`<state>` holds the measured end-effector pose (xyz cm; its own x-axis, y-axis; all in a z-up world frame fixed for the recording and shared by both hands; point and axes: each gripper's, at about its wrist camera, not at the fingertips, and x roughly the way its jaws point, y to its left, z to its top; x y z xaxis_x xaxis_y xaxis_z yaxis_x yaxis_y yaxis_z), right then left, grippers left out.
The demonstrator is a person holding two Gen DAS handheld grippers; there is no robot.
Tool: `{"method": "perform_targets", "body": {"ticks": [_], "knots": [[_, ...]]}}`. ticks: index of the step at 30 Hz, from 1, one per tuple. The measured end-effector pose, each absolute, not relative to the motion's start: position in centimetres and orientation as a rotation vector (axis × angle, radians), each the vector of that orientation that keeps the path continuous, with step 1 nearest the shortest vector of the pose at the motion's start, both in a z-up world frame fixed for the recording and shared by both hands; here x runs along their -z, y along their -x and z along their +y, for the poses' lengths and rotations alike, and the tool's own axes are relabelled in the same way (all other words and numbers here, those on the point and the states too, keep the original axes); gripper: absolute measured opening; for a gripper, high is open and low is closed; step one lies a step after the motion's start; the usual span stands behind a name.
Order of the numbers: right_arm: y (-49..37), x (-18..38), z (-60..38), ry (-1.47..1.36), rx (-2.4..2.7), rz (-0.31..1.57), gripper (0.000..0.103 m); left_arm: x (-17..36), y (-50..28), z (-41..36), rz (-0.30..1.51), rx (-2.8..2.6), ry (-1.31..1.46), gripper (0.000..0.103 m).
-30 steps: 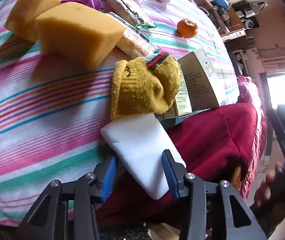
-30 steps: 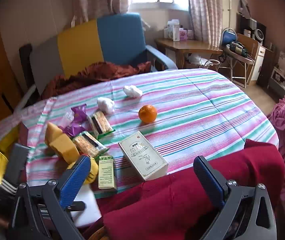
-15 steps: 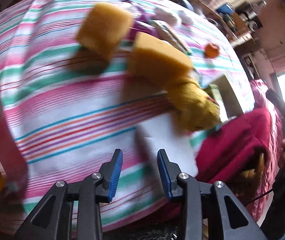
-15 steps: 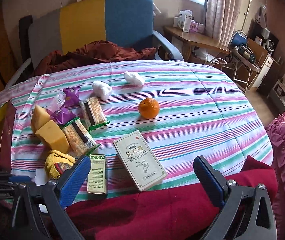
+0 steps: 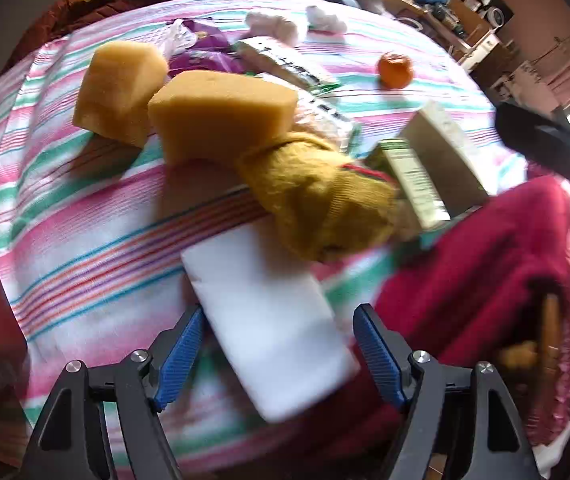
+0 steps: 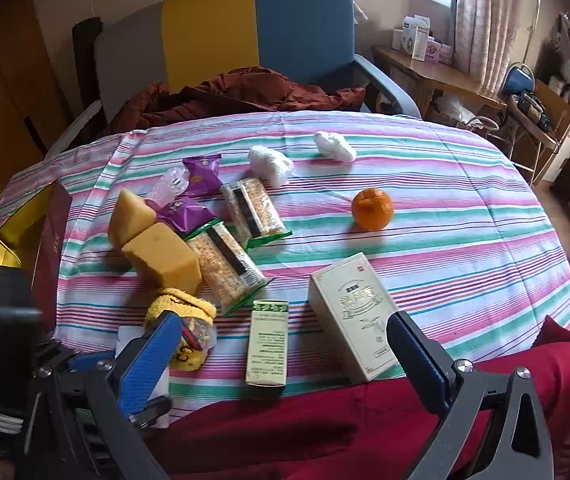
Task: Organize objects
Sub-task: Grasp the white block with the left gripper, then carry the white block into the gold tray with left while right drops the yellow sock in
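A flat white block (image 5: 273, 320) lies at the near edge of the striped tablecloth (image 5: 97, 248). My left gripper (image 5: 279, 354) is open, with one blue pad on each side of the block; this view is blurred and I cannot tell if the pads touch it. Just beyond the block lies a yellow knitted sock (image 5: 325, 200), then two yellow sponges (image 5: 221, 116). My right gripper (image 6: 281, 360) is open and holds nothing. It hovers over the front edge above a small green-and-white box (image 6: 267, 344), beside a cream box (image 6: 353, 312). The white block (image 6: 129, 336) shows partly behind its left finger.
An orange (image 6: 372, 208), two cracker packs (image 6: 225, 268), purple packets (image 6: 203, 170) and two white tissue wads (image 6: 271, 166) lie farther back. A dark red box with a gold inside (image 6: 51, 236) stands at the left. Red cloth (image 6: 325, 420) covers the front edge. An armchair (image 6: 245, 40) stands behind.
My left gripper's fingers have spread wider than half a second ago and now straddle the white block again. The right gripper has moved closer over the table's front edge.
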<state>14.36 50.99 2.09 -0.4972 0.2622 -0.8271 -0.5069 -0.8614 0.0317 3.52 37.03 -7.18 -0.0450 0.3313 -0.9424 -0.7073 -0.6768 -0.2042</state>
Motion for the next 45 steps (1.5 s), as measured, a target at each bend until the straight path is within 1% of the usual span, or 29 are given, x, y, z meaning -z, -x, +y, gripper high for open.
{"method": "perform_targets", "body": {"ticks": [1, 4, 7, 9, 12, 14, 18, 19, 20, 21, 22, 25, 31, 37, 42, 45], "knots": [[-14.3, -2.1, 50.9, 1.233, -2.363, 0.388, 0.103, 7.2, -3.4, 36.7, 0.401, -1.812, 1.483, 0.073], [-13.8, -2.0, 50.3, 1.241, -2.386, 0.412, 0.103, 6.9, -2.5, 35.3, 0.335, -1.797, 1.461, 0.060], [-12.9, -1.8, 49.0, 1.257, -2.432, 0.430, 0.103, 6.7, -2.0, 33.6, 0.329, -1.787, 1.438, 0.058], [-12.0, -1.4, 47.8, 1.284, -2.463, 0.431, 0.100, 6.4, -2.0, 32.5, 0.346, -1.792, 1.410, 0.058], [-10.4, -0.4, 46.1, 1.343, -2.486, 0.432, 0.093, 6.3, -2.7, 31.2, 0.368, -1.803, 1.369, 0.058], [-9.3, 0.7, 45.3, 1.393, -2.465, 0.434, 0.087, 5.7, -2.9, 30.0, 0.379, -1.822, 1.331, 0.058], [-7.4, 3.3, 45.0, 1.471, -2.376, 0.439, 0.086, 4.1, -3.2, 27.6, 0.350, -1.847, 1.256, 0.058], [-7.0, 3.8, 45.1, 1.484, -2.361, 0.449, 0.080, 3.7, -3.3, 26.9, 0.335, -1.853, 1.244, 0.058], [-6.7, 4.4, 45.1, 1.503, -2.352, 0.460, 0.067, 3.3, -3.3, 26.5, 0.318, -1.862, 1.232, 0.058], [-6.5, 5.0, 45.1, 1.527, -2.339, 0.460, 0.058, 2.6, -3.3, 25.1, 0.301, -1.875, 1.219, 0.059], [-6.4, 5.3, 45.0, 1.541, -2.323, 0.443, 0.045, 2.3, -3.3, 24.7, 0.288, -1.888, 1.208, 0.059], [-6.8, 4.8, 44.6, 1.548, -2.327, 0.413, 0.038, 1.1, -2.6, 23.2, 0.222, -1.925, 1.177, 0.059], [-8.1, 0.3, 42.4, 1.466, -2.473, 0.355, 0.038, -0.2, -0.2, 17.3, 0.081, -2.055, 1.172, 0.060], [-4.8, -3.0, 36.6, 1.409, -2.702, 0.284, 0.038, -0.6, 2.8, 10.5, 0.007, -2.258, 1.202, 0.060], [0.1, -3.5, 30.3, 1.458, -2.875, 0.267, 0.038, -0.3, 5.4, 5.7, -0.026, -2.394, 1.241, 0.060], [2.8, -2.6, 26.3, 1.518, -2.957, 0.251, 0.038, -0.1, 6.8, 3.5, -0.041, -2.448, 1.253, 0.061]]}}
